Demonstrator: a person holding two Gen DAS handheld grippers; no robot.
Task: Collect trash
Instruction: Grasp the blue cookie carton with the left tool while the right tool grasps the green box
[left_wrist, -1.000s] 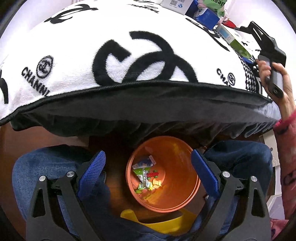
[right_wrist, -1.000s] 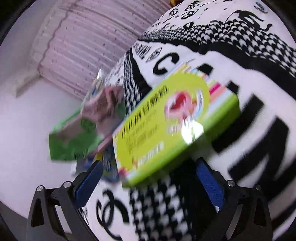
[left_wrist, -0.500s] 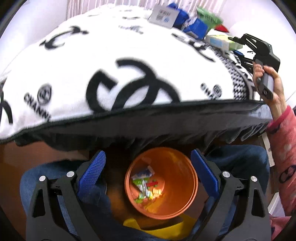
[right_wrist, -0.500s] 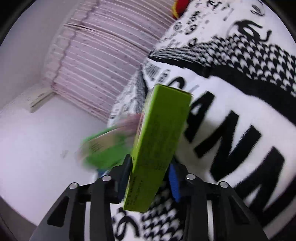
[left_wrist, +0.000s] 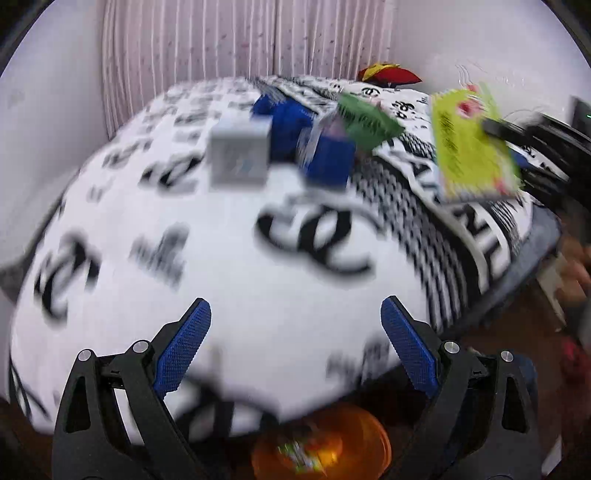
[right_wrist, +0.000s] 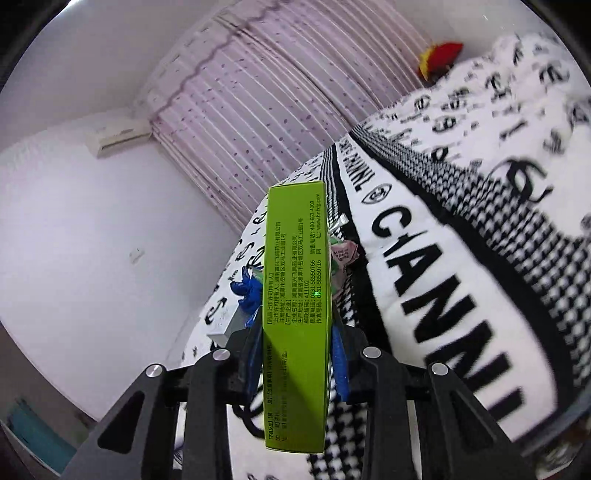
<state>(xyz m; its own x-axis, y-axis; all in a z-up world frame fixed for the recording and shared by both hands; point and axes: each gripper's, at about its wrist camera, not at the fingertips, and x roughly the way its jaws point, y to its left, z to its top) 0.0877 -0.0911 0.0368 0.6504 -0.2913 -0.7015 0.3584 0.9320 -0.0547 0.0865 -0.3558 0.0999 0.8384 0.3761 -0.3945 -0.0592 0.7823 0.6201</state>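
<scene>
Between the right gripper's (right_wrist: 297, 363) fingers (right_wrist: 339, 360), green box (right_wrist: 295, 314), edge-on.

The left gripper (left_wrist: 295, 354) hangs wide open and empty over a black-and-white logo blanket (left_wrist: 258, 280), with an orange bin (left_wrist: 354, 435) below. At right, the right gripper (left_wrist: 495, 127) clamps a lime-green box (left_wrist: 469, 147) near blurred blue packets (left_wrist: 325, 158) and a grey box (left_wrist: 238, 155).
</scene>
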